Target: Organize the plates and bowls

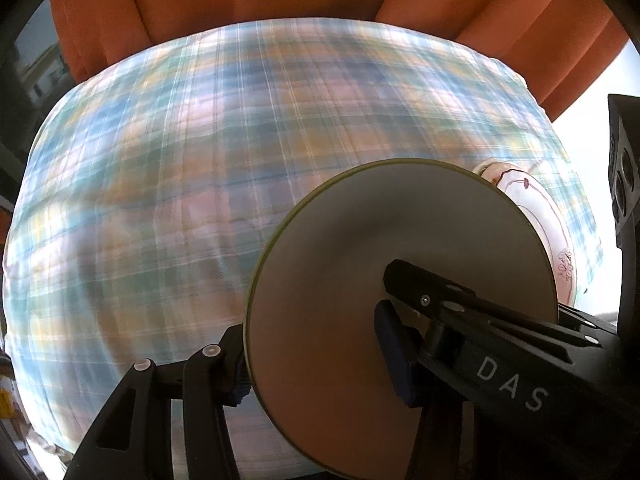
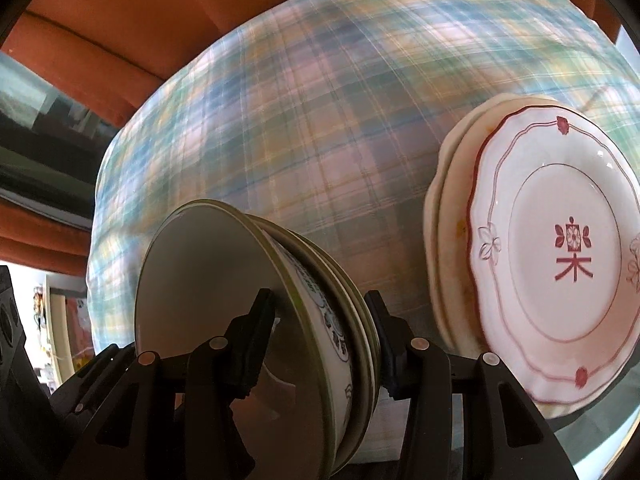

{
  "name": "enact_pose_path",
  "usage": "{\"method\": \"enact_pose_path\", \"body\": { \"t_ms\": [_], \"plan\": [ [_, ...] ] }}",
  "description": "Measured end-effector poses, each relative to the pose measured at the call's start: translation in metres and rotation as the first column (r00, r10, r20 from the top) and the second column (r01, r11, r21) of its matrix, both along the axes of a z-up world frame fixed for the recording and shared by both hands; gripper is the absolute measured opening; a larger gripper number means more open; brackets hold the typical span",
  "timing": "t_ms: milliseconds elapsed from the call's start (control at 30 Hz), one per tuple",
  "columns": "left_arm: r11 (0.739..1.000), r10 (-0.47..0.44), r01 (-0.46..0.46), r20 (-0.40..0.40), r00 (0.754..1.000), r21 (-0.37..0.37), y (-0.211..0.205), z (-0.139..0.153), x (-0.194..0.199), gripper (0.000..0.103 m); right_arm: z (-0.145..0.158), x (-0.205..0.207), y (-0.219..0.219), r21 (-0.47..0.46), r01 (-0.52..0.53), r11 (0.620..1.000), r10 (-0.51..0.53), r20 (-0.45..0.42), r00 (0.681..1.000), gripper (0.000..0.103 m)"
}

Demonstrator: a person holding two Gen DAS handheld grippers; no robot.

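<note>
Both your grippers clamp the bowls (image 2: 256, 320): left (image 1: 312, 354), right (image 2: 320, 336). Only your right view shows the plates' (image 2: 552, 256) red pattern; the left shows their edge.

Glossy ceramic plates (image 2: 560, 248); woven plaid tablecloth (image 2: 300, 120)

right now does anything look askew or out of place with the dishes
Nothing is spilled or broken. The stack of bowls sits between both grippers, the left gripper and right gripper. The stack of patterned plates beside it looks unevenly aligned, rims offset.
</note>
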State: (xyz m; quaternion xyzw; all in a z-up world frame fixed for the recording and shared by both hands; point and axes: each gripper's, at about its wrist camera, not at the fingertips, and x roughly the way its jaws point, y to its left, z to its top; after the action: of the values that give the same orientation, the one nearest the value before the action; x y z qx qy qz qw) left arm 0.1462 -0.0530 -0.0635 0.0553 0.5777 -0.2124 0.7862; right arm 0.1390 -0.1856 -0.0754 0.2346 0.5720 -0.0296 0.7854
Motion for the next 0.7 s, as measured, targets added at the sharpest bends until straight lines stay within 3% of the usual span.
{"method": "enact_pose_path", "body": {
  "t_ms": [167,367,700],
  "plan": [
    [1.000,-0.014,0.014,-0.012,1.000,-0.021,0.012,0.011,-0.001,0.054,0.015,-0.005,0.014,-0.024,0.033,0.999,-0.032,0.017,0.999,0.049],
    [0.999,-0.032,0.033,0.027,0.999,-0.036,0.008,0.022,-0.006,0.054,0.028,-0.013,0.014,-0.039,0.062,0.997,-0.060,0.040,0.997,0.049],
    [0.998,0.045,-0.042,0.063,0.997,-0.048,-0.022,0.031,-0.017,0.053,0.040,-0.016,-0.014,-0.052,-0.005,0.999,0.010,0.093,0.996,0.049]
  ]
}}
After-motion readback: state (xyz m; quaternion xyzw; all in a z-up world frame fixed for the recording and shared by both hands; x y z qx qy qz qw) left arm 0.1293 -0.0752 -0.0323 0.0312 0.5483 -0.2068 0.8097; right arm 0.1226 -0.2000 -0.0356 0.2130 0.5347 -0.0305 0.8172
